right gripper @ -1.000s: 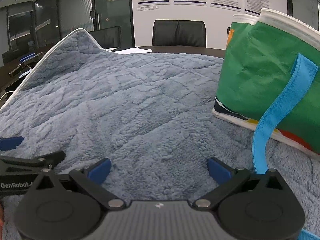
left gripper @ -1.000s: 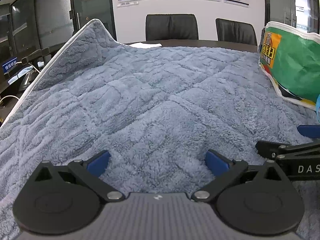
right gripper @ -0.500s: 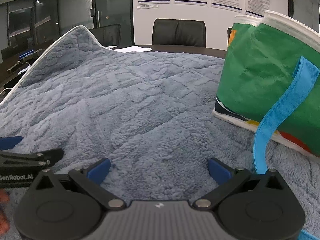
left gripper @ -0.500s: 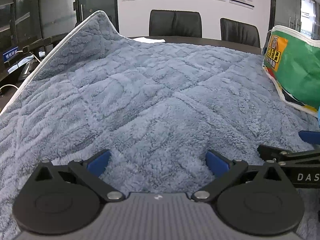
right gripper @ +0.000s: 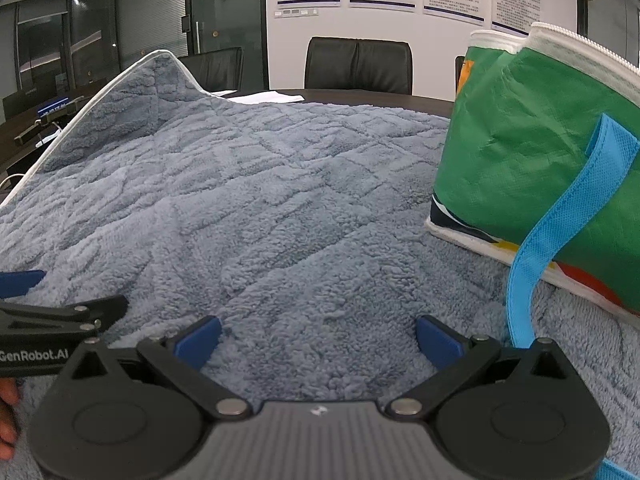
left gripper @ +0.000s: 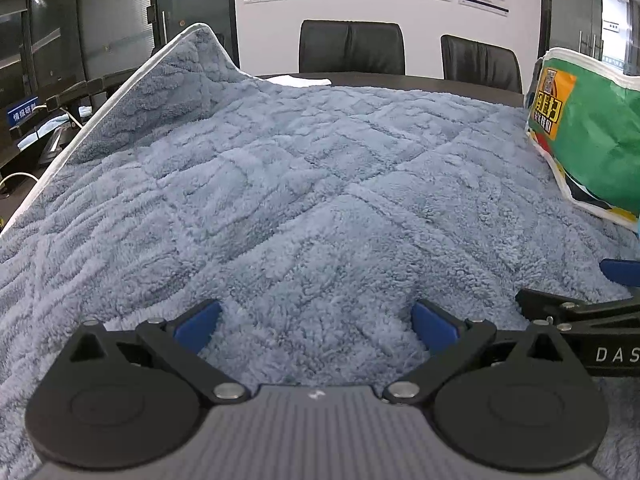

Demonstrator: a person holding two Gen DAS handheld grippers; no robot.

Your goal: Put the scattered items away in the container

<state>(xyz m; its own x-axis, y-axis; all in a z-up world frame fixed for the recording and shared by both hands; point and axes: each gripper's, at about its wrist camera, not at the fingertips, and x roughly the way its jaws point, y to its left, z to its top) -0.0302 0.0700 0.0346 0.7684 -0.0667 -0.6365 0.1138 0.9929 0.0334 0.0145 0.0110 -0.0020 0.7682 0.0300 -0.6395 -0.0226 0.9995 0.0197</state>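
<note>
Both views have tilted up slightly over the last second; nothing on the counter has shifted. Left gripper (left gripper: 316, 322) low over the grey-blue blanket (left gripper: 304, 200), jaws spread wide, nothing between them. Right gripper (right gripper: 318, 338) just beside it, jaws likewise spread and empty. Green tote bag (right gripper: 536, 168) stands on the blanket to the right, its blue strap (right gripper: 560, 236) hanging down near the right gripper's right finger. Black chairs (left gripper: 351, 47) behind.

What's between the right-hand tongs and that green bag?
Only fluffy blue-grey blanket and the green bag's dangling blue strap, seen in the right wrist view.
</note>
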